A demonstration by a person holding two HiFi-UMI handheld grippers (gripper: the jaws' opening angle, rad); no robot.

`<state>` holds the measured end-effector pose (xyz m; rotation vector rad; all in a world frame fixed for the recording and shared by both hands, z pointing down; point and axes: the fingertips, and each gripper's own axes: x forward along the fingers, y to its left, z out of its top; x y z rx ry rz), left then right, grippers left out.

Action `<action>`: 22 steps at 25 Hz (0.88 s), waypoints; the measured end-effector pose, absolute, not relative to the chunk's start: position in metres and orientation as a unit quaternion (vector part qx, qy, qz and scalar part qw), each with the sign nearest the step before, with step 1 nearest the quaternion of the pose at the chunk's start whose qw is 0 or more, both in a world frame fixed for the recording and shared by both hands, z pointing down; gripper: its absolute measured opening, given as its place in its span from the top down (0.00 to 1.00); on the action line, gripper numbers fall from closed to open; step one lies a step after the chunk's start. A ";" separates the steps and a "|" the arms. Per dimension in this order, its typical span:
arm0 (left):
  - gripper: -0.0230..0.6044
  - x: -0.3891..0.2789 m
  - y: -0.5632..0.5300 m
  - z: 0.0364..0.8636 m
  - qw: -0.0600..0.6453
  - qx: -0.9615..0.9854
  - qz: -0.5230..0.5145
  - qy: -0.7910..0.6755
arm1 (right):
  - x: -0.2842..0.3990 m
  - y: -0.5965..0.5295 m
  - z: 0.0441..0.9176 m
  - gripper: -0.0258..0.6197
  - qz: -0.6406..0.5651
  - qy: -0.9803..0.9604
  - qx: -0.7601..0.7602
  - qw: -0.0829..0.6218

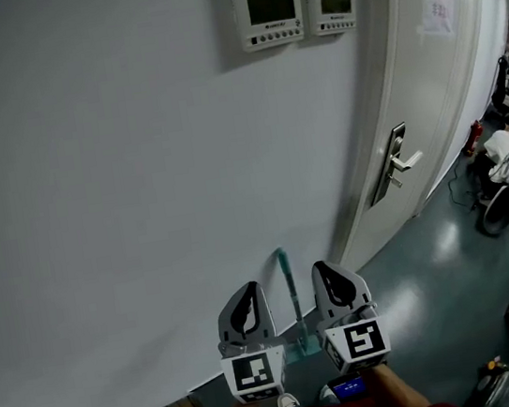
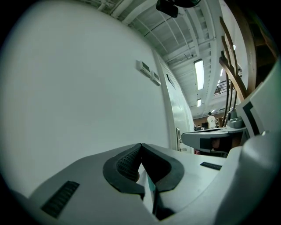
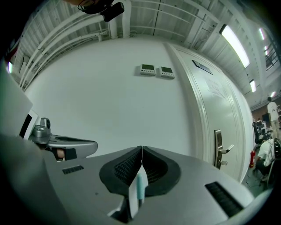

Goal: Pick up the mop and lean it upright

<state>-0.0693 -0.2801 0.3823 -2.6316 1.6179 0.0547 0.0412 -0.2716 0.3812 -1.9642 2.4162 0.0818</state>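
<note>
With your left gripper (image 1: 248,292) and right gripper (image 1: 327,268) fingers pressed together and empty, the mop (image 1: 290,287) beyond them appears leaned upright; withdraw clear of it.

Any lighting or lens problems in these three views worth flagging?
Head view: dim, the wide lens bows the door and wall, faint sheen on the floor. Left gripper view: dark round vignette, ceiling light blown out. Right gripper view: same vignette, wall evenly lit.

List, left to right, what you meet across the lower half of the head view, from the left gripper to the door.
left gripper → mop handle → right gripper → door handle
</note>
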 end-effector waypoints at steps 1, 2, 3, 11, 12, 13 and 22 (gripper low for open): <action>0.94 -0.068 -0.282 0.383 0.027 -0.852 0.018 0.523 | 0.042 -0.274 0.381 0.93 0.028 0.776 -0.630 0.012; 0.94 -0.067 -0.284 0.384 0.028 -0.851 0.017 0.525 | 0.042 -0.276 0.379 0.93 0.031 0.777 -0.629 0.009; 0.94 -0.068 -0.286 0.387 0.030 -0.849 0.015 0.528 | 0.041 -0.277 0.378 0.93 0.035 0.778 -0.627 0.006; 0.94 -0.057 -0.292 0.390 0.030 -0.841 0.009 0.540 | 0.046 -0.283 0.377 0.93 0.039 0.789 -0.612 0.005; 0.94 -0.056 -0.292 0.391 0.028 -0.841 0.007 0.540 | 0.047 -0.284 0.377 0.93 0.041 0.791 -0.610 0.006; 0.94 -0.055 -0.292 0.394 0.028 -0.840 0.003 0.541 | 0.047 -0.285 0.378 0.93 0.042 0.793 -0.608 0.008; 0.94 -0.056 -0.292 0.393 0.032 -0.834 0.006 0.551 | 0.048 -0.291 0.392 0.93 0.035 0.798 -0.601 0.004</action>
